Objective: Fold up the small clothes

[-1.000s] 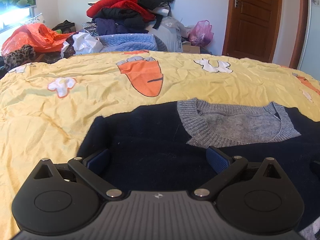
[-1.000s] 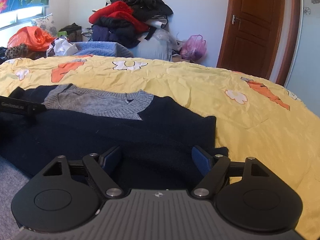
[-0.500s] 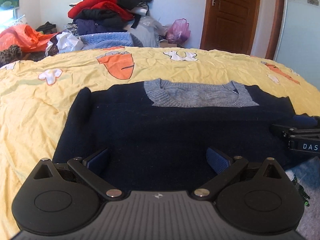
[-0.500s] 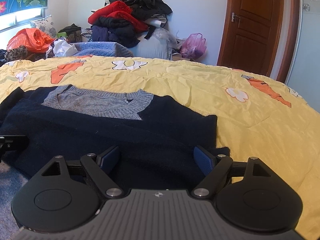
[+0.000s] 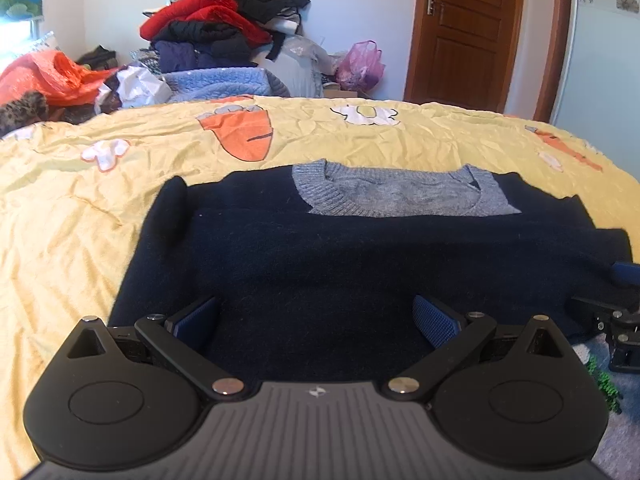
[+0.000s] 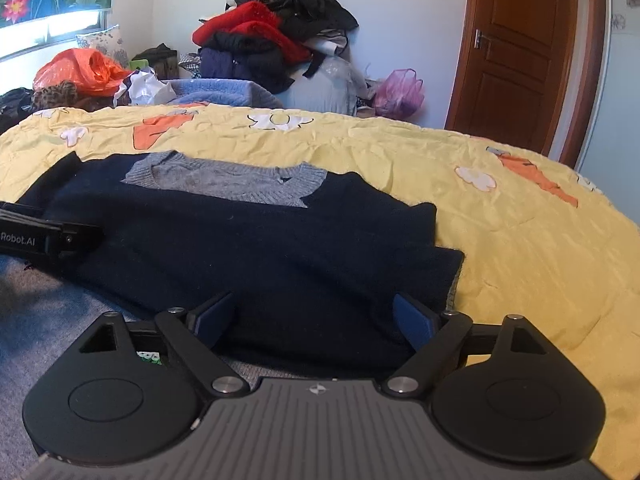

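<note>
A small navy sweater (image 5: 360, 256) with a grey knit collar (image 5: 396, 196) lies flat on the yellow bedspread; it also shows in the right wrist view (image 6: 256, 240). My left gripper (image 5: 316, 314) is open and empty over the sweater's near left part. My right gripper (image 6: 314, 316) is open and empty over the sweater's near right part. The right gripper shows at the right edge of the left wrist view (image 5: 616, 312); the left gripper shows at the left edge of the right wrist view (image 6: 48, 236). A grey garment (image 6: 36, 316) lies under the sweater's near edge.
The yellow bedspread (image 5: 72, 216) with carrot prints stretches around the sweater. A pile of clothes (image 5: 224, 36), an orange plastic bag (image 5: 48, 76) and a pink bag (image 5: 362, 64) sit beyond the bed's far edge. A brown door (image 5: 472, 32) stands at the back right.
Both grippers have drawn back toward the sweater's near edge, so more of the sweater shows. Both stay open and empty.
</note>
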A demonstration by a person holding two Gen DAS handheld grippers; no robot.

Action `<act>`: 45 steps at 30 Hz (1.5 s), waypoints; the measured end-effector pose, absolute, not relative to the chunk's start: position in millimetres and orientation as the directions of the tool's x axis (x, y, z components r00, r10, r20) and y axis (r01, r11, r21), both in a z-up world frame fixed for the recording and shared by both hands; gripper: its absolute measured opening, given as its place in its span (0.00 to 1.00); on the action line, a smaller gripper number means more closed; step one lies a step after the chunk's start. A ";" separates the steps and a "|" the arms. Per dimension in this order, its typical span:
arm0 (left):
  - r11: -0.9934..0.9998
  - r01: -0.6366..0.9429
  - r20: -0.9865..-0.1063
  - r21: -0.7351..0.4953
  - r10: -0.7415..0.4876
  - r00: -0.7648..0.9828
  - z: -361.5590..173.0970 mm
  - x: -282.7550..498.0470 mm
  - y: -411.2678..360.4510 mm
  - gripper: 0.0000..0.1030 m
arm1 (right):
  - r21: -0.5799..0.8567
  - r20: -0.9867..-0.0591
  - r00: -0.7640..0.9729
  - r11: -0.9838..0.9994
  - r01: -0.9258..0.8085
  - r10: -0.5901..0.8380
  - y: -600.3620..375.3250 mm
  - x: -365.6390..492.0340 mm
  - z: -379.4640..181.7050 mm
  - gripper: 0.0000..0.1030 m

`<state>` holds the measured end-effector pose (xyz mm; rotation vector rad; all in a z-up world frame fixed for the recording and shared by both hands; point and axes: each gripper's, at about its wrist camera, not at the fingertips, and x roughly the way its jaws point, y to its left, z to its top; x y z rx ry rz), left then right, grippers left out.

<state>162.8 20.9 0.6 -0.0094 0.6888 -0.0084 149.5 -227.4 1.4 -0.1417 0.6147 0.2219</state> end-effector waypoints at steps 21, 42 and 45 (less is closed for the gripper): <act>1.000 0.002 -0.658 0.008 0.004 0.753 -3.2 91.9 20.9 1.00 | -0.033 -0.597 0.783 0.970 -0.241 0.174 -226.8 111.1 10.3 0.89; 0.998 0.070 -0.662 0.003 -0.050 0.748 -2.7 30.7 14.5 1.00 | -0.014 -0.631 0.759 0.975 -0.220 0.162 -229.3 70.1 -4.3 0.99; 0.998 0.067 -0.660 0.015 -0.041 0.750 -3.2 31.7 12.2 1.00 | 0.004 -0.646 0.747 0.978 -0.207 0.160 -228.7 61.4 1.3 0.99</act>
